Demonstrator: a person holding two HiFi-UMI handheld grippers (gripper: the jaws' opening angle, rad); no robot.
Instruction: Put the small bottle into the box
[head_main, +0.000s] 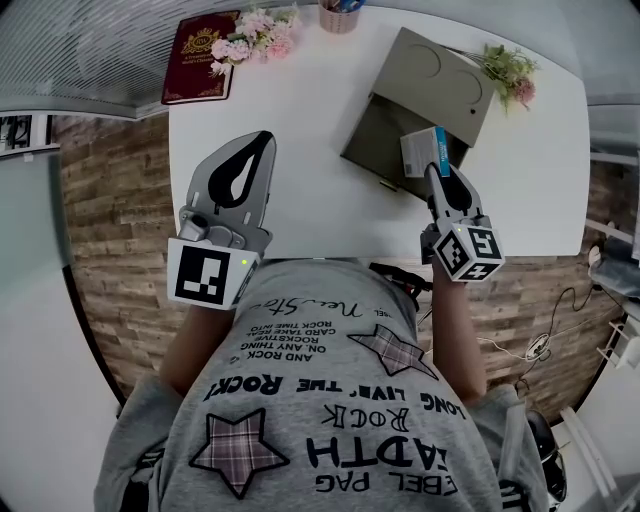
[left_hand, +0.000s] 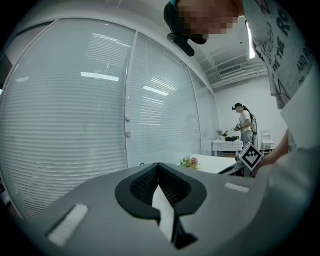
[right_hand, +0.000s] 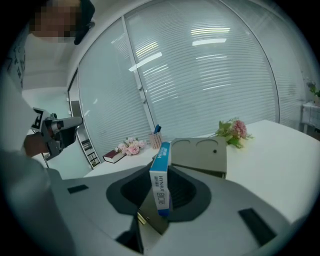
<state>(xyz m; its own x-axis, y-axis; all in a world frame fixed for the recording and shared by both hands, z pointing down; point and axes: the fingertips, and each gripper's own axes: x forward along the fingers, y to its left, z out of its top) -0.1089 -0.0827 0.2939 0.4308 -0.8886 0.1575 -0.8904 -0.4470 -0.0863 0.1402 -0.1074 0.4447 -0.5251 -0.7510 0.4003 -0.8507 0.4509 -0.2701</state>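
A small blue and white carton (head_main: 418, 153) is clamped upright between the jaws of my right gripper (head_main: 432, 170), which is shut on it. It hangs over the near edge of an open grey box (head_main: 385, 135) whose lid (head_main: 436, 72) is folded back on the white table (head_main: 300, 120). The right gripper view shows the same carton (right_hand: 160, 187) in the right gripper (right_hand: 162, 167), with the grey box (right_hand: 200, 155) just beyond. My left gripper (head_main: 262, 142) hovers over the table's front left, shut and empty; the left gripper (left_hand: 159, 167) faces a window with blinds.
A dark red book (head_main: 200, 55) and pink flowers (head_main: 255, 35) lie at the table's far left. A pen cup (head_main: 340, 15) stands at the back and another flower sprig (head_main: 510, 70) lies far right. Another person (left_hand: 245, 125) stands by a distant table.
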